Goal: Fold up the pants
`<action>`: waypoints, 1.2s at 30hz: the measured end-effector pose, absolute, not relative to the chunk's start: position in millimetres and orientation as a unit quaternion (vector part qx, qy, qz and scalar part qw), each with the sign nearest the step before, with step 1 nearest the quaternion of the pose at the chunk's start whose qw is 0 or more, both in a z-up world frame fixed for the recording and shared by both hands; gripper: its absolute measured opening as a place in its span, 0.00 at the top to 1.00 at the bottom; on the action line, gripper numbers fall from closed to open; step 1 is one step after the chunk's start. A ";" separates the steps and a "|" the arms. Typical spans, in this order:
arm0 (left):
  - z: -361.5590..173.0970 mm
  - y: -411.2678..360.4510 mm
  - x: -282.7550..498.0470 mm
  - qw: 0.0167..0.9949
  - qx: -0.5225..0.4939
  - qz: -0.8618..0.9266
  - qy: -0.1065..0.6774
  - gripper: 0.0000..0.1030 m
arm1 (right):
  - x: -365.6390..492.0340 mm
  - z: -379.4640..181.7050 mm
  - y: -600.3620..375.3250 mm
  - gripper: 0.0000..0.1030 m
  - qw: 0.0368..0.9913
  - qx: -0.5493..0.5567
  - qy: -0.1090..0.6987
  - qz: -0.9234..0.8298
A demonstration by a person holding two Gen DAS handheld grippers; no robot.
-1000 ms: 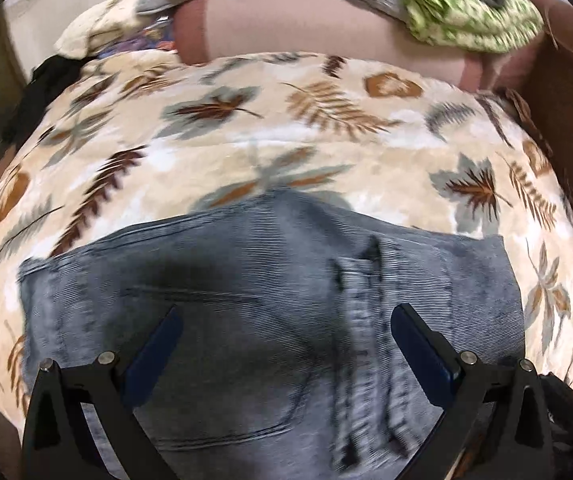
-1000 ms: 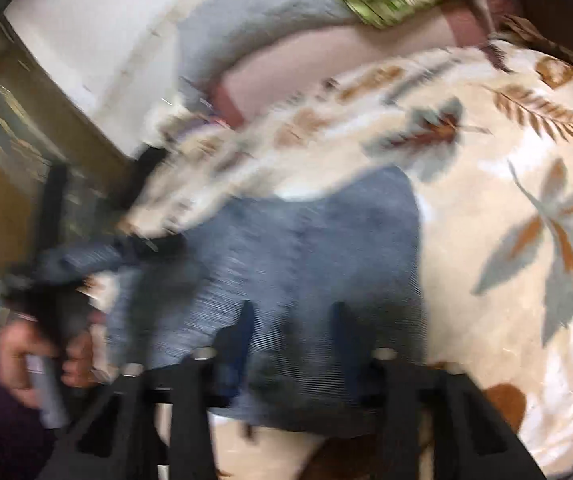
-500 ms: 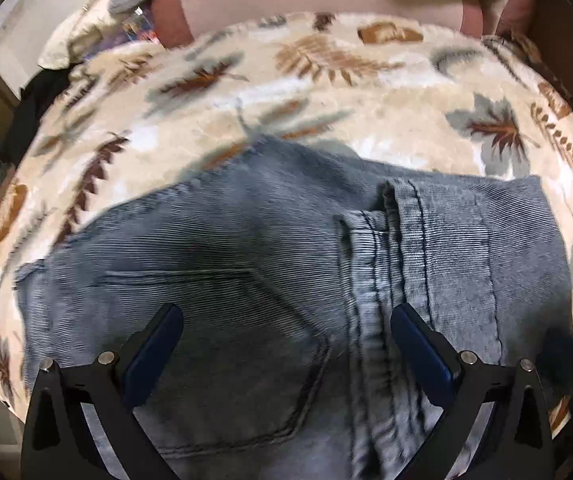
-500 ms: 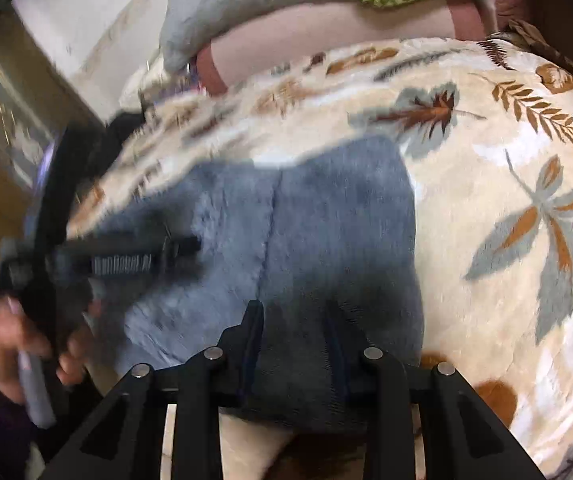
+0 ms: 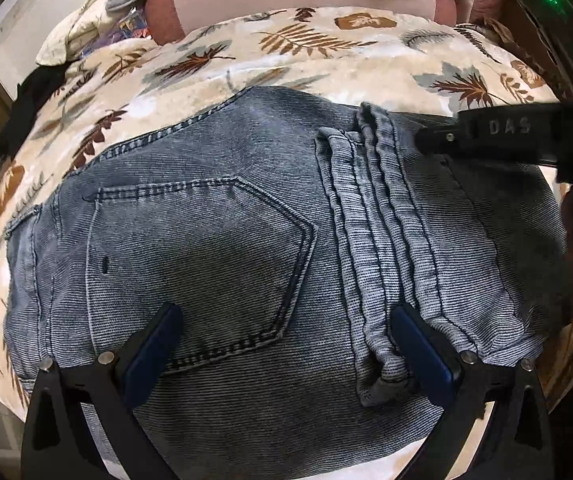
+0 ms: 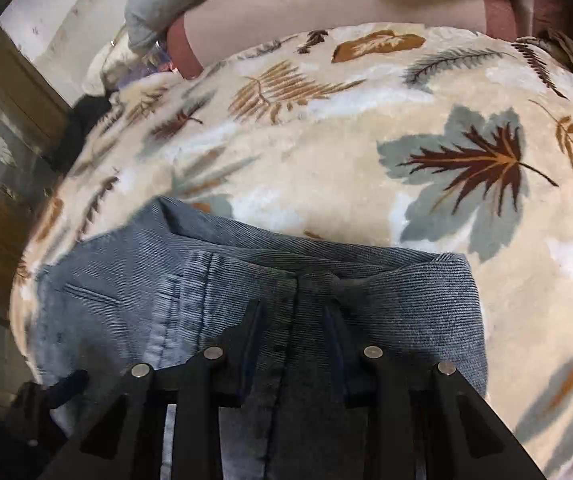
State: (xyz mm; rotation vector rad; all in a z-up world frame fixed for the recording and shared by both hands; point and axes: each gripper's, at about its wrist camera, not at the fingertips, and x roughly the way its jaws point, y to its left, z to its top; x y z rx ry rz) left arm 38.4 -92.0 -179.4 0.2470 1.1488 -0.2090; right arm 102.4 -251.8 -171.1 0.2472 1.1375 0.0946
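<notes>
The folded blue-grey denim pants [image 5: 214, 248] are seen lying on a cream plush blanket with brown and grey leaf print [image 5: 286, 52], spread over a bed. In the left wrist view, the left tongs [image 5: 286, 344] are held wide apart above the back pocket, with the stacked leg hems at 3 o'clock of it. The right tongs [image 6: 292, 340] are nearly closed, apparently pinching a denim fold at the pants' 3 o'clock edge.

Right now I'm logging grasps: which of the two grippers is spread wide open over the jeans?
The left gripper, blue pads far apart over the jeans back pocket. The right gripper is nearly closed on a denim fold.
</notes>
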 end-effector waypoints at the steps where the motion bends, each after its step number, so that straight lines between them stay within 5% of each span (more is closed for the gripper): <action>1: -178.2 -91.4 38.6 0.827 0.116 -0.102 0.541 0.00 | 102.2 -170.4 -251.1 0.67 0.834 0.115 0.538 0.044; 25: -127.4 99.4 -26.2 0.887 -0.047 0.079 0.453 0.00 | 65.4 -129.1 -172.5 0.65 0.841 0.093 0.521 0.112; 36: -157.8 184.8 45.2 0.826 -0.179 0.052 0.531 0.00 | -2.9 -158.4 -178.2 0.64 0.853 0.089 0.500 0.118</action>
